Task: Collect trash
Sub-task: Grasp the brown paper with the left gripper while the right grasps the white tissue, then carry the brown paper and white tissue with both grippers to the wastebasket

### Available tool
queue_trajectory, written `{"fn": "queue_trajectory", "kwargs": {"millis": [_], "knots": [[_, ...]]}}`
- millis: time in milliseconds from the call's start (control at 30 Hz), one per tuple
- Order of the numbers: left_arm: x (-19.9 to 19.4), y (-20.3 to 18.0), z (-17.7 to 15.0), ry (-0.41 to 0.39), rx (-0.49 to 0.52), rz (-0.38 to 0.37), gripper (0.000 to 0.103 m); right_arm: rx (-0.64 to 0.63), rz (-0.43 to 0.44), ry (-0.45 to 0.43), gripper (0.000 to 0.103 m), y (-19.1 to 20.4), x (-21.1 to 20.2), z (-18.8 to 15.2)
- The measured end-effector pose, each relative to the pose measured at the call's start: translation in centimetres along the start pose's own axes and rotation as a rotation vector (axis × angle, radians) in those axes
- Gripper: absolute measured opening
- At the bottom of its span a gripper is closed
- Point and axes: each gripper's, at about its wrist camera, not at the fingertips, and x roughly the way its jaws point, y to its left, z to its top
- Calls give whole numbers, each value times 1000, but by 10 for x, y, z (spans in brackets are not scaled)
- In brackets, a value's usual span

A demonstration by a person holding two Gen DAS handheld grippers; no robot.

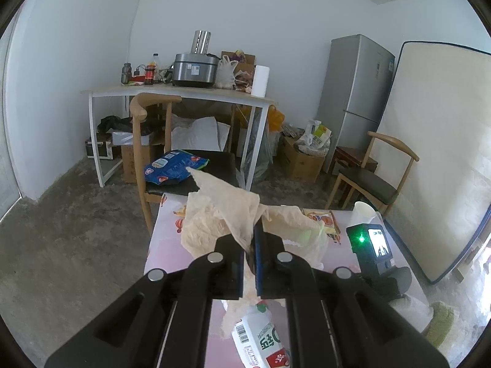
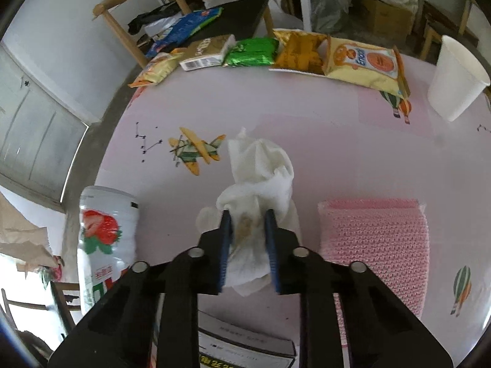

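Left gripper (image 1: 249,239) clamps beige plastic bag (image 1: 233,214) above strawberry milk bottle (image 1: 260,334). Right gripper (image 2: 247,233) pinches crumpled tissue (image 2: 260,168), right of that bottle. Risk: thin tissue tears or slips; bag snags bottle.

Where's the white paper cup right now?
In the right wrist view the white paper cup stands upright at the table's far right edge, just right of the yellow snack bag. The left wrist view shows it behind the right gripper's camera.

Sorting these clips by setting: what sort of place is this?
Probably a lived-in home's kitchen-dining room: a refrigerator, a rice cooker on a side table, and wooden chairs.
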Motion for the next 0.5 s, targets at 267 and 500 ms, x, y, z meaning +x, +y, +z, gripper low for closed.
{"fn": "queue_trajectory", "kwargs": {"millis": [267, 500], "knots": [[2, -1, -3, -3, -15, -13, 5, 51, 75, -49, 5, -11, -29, 0], [-15, -2, 1, -36, -19, -26, 5, 90, 157, -132, 5, -23, -80, -9]]}}
